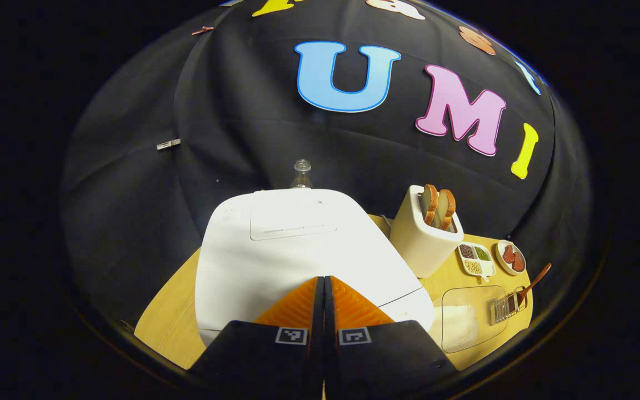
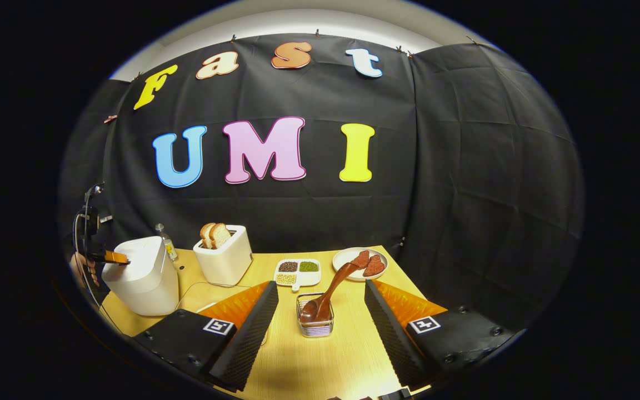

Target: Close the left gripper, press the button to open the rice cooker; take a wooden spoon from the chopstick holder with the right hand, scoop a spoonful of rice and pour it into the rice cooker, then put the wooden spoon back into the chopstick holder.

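My left gripper [image 1: 324,279] is shut with nothing between its fingers, which point down at the front top of the white rice cooker [image 1: 298,244]. The cooker's lid is down. In the right gripper view, the left gripper [image 2: 115,257], held by a hand [image 2: 80,268], sits at the top front edge of the rice cooker [image 2: 142,275]. My right gripper [image 2: 321,286] is open, a short way in front of the wire chopstick holder [image 2: 315,325]. The wooden spoon [image 2: 332,288] leans in the holder, bowl down. A clear container of rice [image 1: 464,322] lies beside the cooker.
Behind, on the wooden table [image 2: 325,361], stand a toaster [image 2: 224,258] with two bread slices, a divided dish [image 2: 298,271] of beans, a plate [image 2: 360,262] of red pieces and a small bottle [image 2: 165,241]. The black cloth wall closes the back and right.
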Tool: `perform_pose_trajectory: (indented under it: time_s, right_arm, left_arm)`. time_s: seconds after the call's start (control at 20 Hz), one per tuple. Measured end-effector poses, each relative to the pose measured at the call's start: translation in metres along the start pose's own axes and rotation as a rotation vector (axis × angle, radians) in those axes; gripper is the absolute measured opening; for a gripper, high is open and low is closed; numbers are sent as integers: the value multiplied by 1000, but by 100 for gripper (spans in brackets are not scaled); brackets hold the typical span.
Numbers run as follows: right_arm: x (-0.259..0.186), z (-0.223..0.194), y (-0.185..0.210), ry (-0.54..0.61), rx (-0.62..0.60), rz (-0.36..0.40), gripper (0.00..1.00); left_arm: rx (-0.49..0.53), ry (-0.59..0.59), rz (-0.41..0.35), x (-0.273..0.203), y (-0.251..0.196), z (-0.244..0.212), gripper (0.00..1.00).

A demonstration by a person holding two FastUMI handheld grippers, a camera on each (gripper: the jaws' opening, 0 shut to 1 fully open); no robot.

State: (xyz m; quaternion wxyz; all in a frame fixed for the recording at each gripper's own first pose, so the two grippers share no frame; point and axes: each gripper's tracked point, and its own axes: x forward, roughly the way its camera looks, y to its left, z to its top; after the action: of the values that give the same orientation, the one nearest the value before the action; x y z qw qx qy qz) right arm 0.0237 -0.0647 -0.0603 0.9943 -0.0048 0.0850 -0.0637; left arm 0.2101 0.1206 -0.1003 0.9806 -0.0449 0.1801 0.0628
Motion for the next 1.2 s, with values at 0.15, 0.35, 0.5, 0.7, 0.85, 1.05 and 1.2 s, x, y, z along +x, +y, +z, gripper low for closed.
perform_pose_trajectory:
  time_s: [0.15,0.35,0.5,0.7,0.85,1.05,1.2]
  right_arm:
    - [1,2,-3,-7,-3,3,98]
    - [7,0,-6,-2,17,9,98]
    - [15,-1,-8,-1,24,20,98]
    - [33,-5,-9,13,21,48,98]
    - [49,-12,-10,36,31,71,98]
    - [74,-22,-13,76,54,93,98]
    - [94,-36,-17,122,75,105,97]
  left_arm:
    - [35,-89,29,-18,-2,26,7]
    - [84,-276,131,-63,-2,83,7]
    - [95,-321,96,-96,-25,89,7]
    - [45,-330,80,-136,-40,75,8]
    - [2,-312,106,-158,-40,59,8]
    - [-45,-279,155,-177,-34,31,9]
    - [-44,-267,181,-188,-34,16,19]
